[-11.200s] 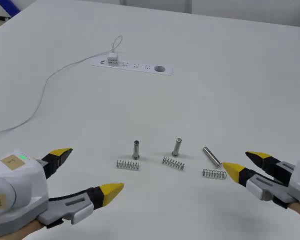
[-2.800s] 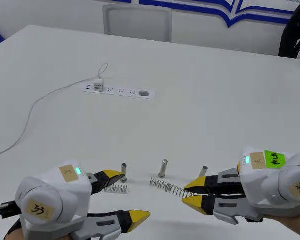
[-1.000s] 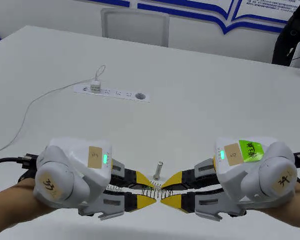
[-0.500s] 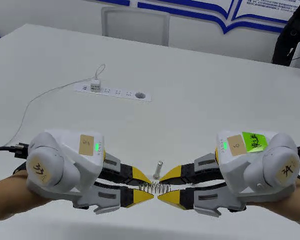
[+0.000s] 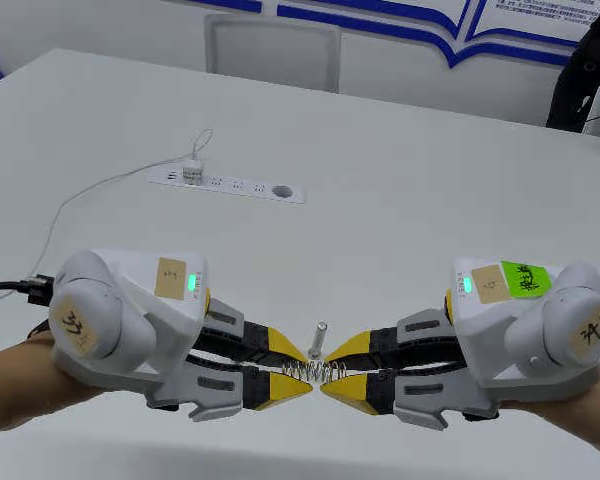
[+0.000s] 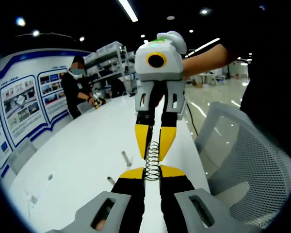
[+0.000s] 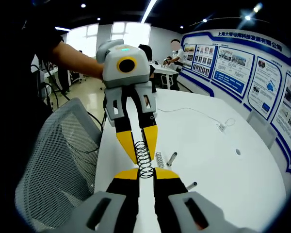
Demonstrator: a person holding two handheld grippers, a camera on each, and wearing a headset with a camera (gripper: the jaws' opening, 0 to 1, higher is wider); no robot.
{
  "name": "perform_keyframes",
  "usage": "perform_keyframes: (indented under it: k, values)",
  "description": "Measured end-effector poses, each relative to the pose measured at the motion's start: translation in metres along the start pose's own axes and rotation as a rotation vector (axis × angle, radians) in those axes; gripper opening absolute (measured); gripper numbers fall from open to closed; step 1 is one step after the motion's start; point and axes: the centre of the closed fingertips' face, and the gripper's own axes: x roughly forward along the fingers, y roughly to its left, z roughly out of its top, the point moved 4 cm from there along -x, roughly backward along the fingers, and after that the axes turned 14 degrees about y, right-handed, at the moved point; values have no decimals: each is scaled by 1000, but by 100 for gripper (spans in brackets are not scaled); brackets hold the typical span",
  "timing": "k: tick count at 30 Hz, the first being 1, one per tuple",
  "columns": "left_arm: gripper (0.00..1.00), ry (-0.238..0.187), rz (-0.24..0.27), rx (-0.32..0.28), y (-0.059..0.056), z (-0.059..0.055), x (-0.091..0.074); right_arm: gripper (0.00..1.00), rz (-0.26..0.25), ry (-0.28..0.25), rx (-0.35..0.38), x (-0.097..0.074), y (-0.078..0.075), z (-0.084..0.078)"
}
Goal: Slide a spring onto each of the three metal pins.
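Pinching one spring point(image 5: 312, 372) from both ends: left hand-held gripper point(image 5: 296, 372) clamped on its left end, right hand-held gripper point(image 5: 329, 377) clamped on its right end, tips almost meeting. Held roughly level, apparently clear of the counter point(image 5: 410, 200), just near of an upright pin point(image 5: 320, 338).

Reads as a two-handed regrip. Probably done to straighten the coil and leave one open end free before threading it over the pin. A one-end pinch would likely let it droop. No spring visible on any pin, so judging this as the first of three.

Head view gives the layout: pin just far of the held spring, power strip point(image 5: 225, 185) well off at far left.

Right gripper view adds a loose spring point(image 7: 160, 160) lying on the counter just beside a pin, and a second pin point(image 7: 191, 185) nearer the camera. Hard to tell upright from tilted through the fisheye.

Left gripper view adds grip detail: coil running straight between the two jaw pairs, each pair closed on only the last few turns. Also a mesh chair point(image 6: 247, 160) beside the counter.
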Motion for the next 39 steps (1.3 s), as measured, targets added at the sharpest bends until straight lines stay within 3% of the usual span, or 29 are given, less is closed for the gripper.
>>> perform_keyframes:
  k: [10,21,34,39]
  values:
    - [10,3,11,7,1,1,1,11,11,-34,-19,-9,0,9]
    - [10,7,-7,-24,-8,-3,5,11,79,-122,-5,-9,11,26]
    - [10,7,-7,-30,-8,1,7,11,72,-153,13,-9,10,35]
    - [10,14,0,-30,-8,0,9,11,56,-141,13,-8,10,34]
